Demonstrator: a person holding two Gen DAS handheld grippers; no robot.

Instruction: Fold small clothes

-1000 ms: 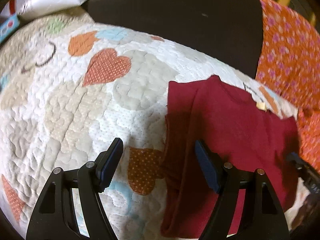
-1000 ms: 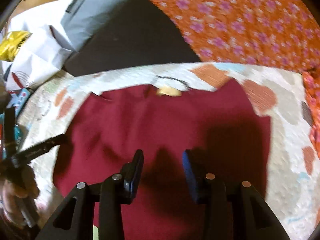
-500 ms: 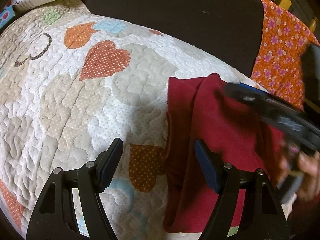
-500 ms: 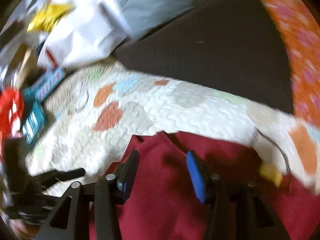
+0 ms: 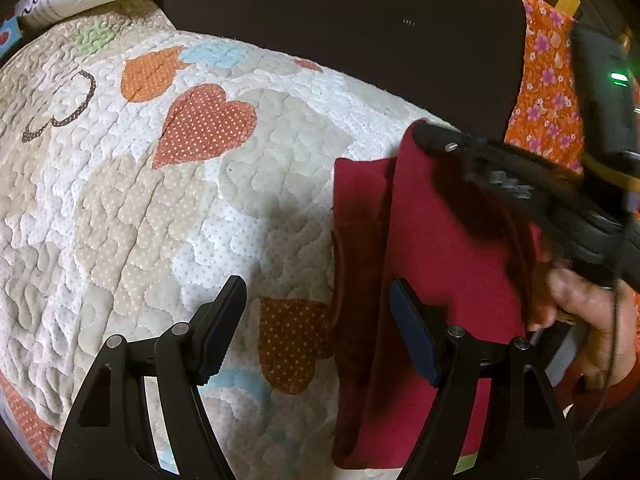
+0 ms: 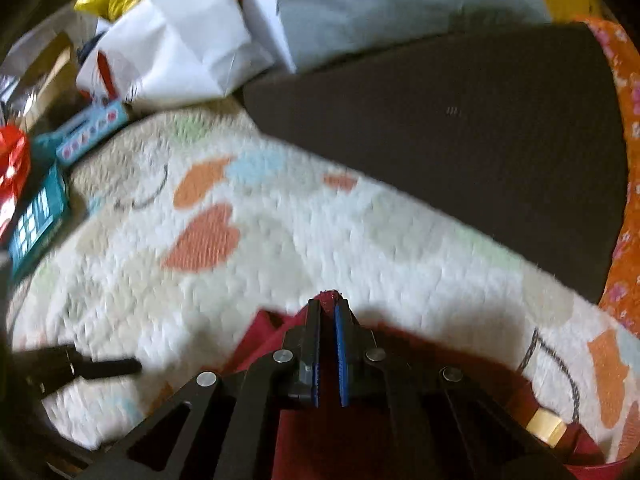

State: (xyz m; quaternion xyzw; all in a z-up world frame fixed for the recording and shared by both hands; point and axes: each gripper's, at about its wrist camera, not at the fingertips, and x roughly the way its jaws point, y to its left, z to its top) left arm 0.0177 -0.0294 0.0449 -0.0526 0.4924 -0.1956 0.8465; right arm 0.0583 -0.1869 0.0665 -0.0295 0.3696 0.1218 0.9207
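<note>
A dark red shirt (image 5: pixel 452 240) lies on a quilted heart-pattern blanket (image 5: pixel 160 208), one side folded over. My left gripper (image 5: pixel 316 312) is open and empty, low over the blanket at the shirt's left edge. My right gripper (image 6: pixel 328 312) is shut on the far corner of the red shirt (image 6: pixel 360 432); in the left wrist view it (image 5: pixel 424 132) reaches in from the right, pinching the shirt's top corner. A yellow tag (image 6: pixel 544 432) shows at the shirt's neck.
A dark brown cushion (image 5: pixel 360 28) borders the blanket's far side. Orange flowered fabric (image 5: pixel 548 92) lies at the right. White bags (image 6: pixel 180 40), a grey pillow (image 6: pixel 400 4) and boxes (image 6: pixel 36 216) crowd the far left edge.
My right gripper moved across the shirt to its far left corner and shut on it. My left gripper stayed open in place.
</note>
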